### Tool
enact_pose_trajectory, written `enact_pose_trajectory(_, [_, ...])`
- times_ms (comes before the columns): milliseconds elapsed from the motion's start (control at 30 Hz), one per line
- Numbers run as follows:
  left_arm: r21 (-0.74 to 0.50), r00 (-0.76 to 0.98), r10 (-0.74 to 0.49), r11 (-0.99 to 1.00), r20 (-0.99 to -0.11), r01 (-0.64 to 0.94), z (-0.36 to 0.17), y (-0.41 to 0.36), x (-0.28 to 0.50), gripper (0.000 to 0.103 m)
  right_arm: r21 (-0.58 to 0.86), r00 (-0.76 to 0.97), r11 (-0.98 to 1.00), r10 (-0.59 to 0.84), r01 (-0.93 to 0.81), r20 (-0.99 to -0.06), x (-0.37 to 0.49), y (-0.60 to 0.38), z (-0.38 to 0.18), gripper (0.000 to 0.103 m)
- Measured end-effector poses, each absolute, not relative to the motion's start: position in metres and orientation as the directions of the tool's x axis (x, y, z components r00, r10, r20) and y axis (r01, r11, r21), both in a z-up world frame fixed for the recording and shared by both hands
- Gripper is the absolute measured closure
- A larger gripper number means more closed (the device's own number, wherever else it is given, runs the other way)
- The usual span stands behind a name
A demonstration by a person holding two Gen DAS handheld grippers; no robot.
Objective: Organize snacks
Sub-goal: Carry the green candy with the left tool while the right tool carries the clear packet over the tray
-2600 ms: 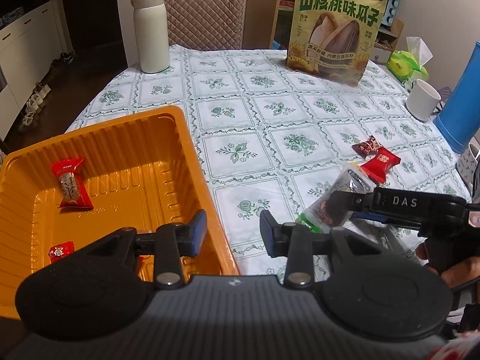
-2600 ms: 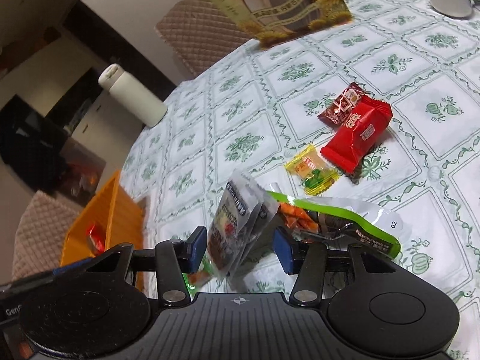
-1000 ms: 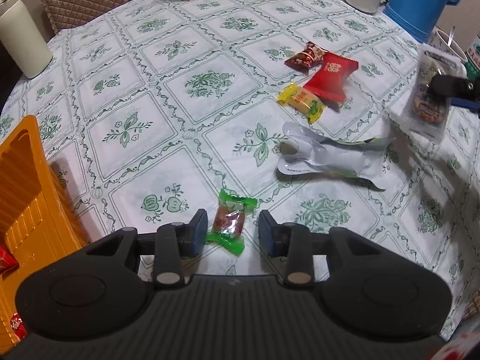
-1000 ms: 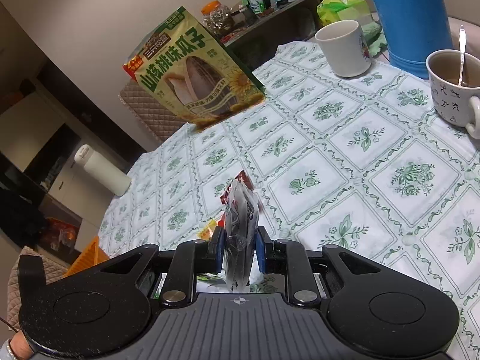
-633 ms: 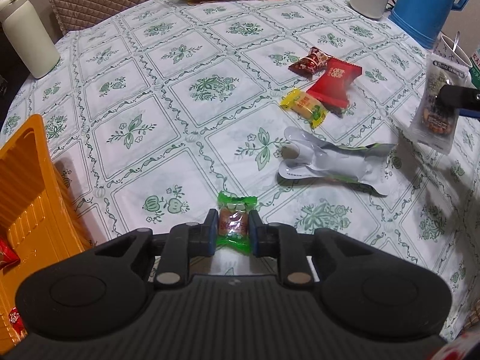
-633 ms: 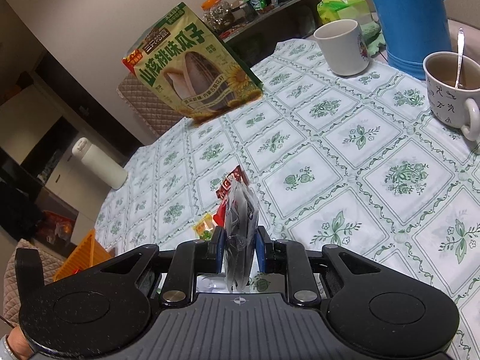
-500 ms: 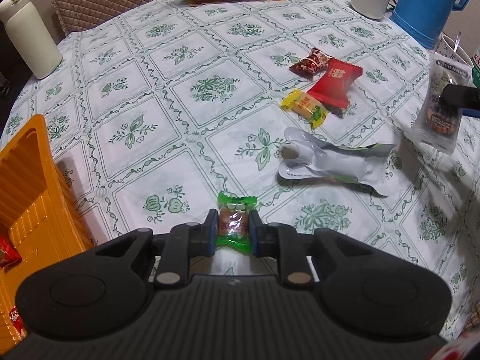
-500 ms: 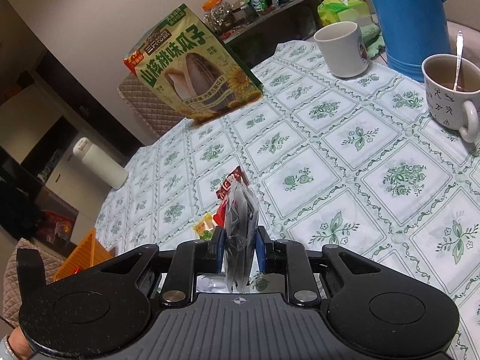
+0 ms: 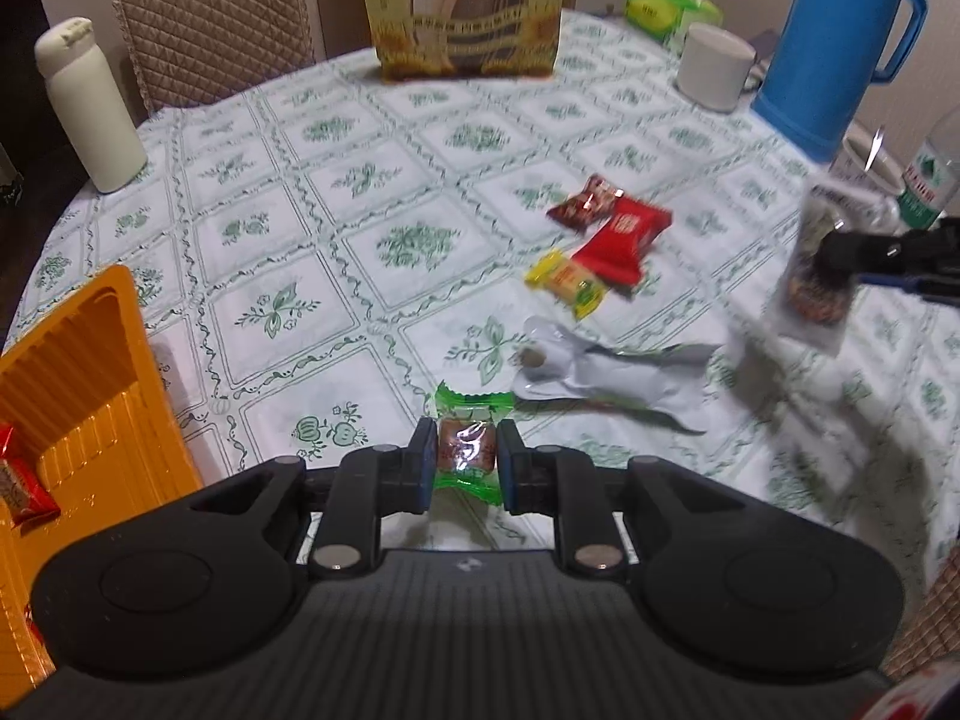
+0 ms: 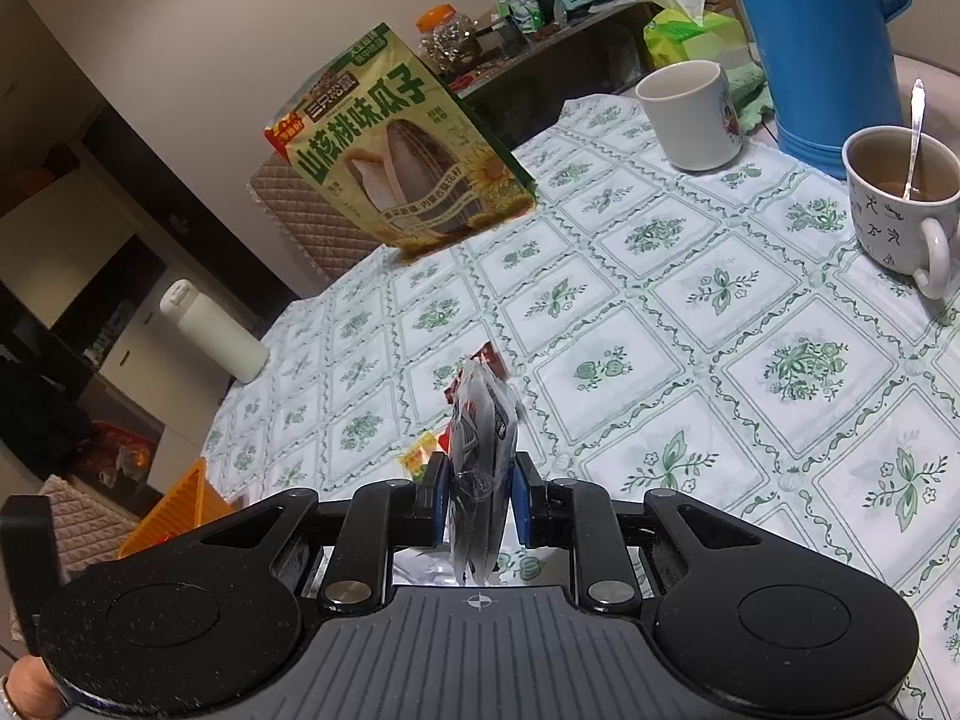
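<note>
Snacks are split between two grips, the tabletop and a tray; a green-wrapped candy (image 9: pixel 467 449) sits pinched in the left gripper (image 9: pixel 462 463), its twisted ends pointing away from and toward the camera, so its long axis runs along the fingers, and it is lifted just above the tablecloth (image 9: pixel 336 276); the right gripper (image 10: pixel 478 504) is clamped on a clear snack packet (image 10: pixel 482 420), held edge-on and upright, long axis running up from the jaws; from the left wrist view that same packet hangs down at the right edge, clear of the cloth.

On the table lie a red packet (image 9: pixel 624 234), a dark red candy (image 9: pixel 585 204) touching its far end and a yellow candy (image 9: pixel 567 282) at its near end; a crumpled silver-and-green wrapper (image 9: pixel 606 372) lies just beyond the held candy.

An orange tray (image 9: pixel 78 372) at the left edge holds a red-wrapped snack (image 9: pixel 18 480), partly cut off by the frame; a patterned mug (image 10: pixel 894 204) holds brown drink and a spoon (image 10: pixel 913 132); a plain white mug (image 10: pixel 690 114) stands beside a blue jug (image 10: pixel 822 42); what the white mug holds cannot be told.
</note>
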State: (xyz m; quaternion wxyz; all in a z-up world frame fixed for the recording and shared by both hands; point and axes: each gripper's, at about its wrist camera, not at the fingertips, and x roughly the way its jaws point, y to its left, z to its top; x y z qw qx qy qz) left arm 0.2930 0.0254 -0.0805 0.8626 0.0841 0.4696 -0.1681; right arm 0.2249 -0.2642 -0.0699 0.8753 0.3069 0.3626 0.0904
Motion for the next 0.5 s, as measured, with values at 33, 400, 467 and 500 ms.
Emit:
enact_pose_trajectory(33, [-0.019, 0.51, -0.217, 0.931, -0.833, 0.365, -0.076, 0.026, 0.289, 0.085, 0.602, 0.719, 0.796, 0.383, 0.062, -0.58, 0.225, -0.263, -0.069, 0.081])
enact_pose_trajectory(400, [-0.066, 0.586, -0.204, 0.967, -0.785, 0.248, -0.039, 0.068, 0.246, 0.085, 0.597, 0.684, 0.802, 0.434, 0.002, -0.586, 0.221, -0.246, -0.058, 0.081])
enact_pose_trajectory(467, [-0.067, 0.599, -0.187, 0.974, -0.778, 0.217, -0.034, 0.079, 0.239, 0.085, 0.598, 0.673, 0.801, 0.449, -0.013, -0.587, 0.22, -0.241, -0.056, 0.081])
enact_pose_trajectory(500, [-0.067, 0.605, -0.178, 0.977, -0.776, 0.202, -0.031, 0.085, 0.235, 0.085, 0.599, 0.668, 0.8, 0.457, -0.021, -0.587, 0.22, -0.239, -0.055, 0.081])
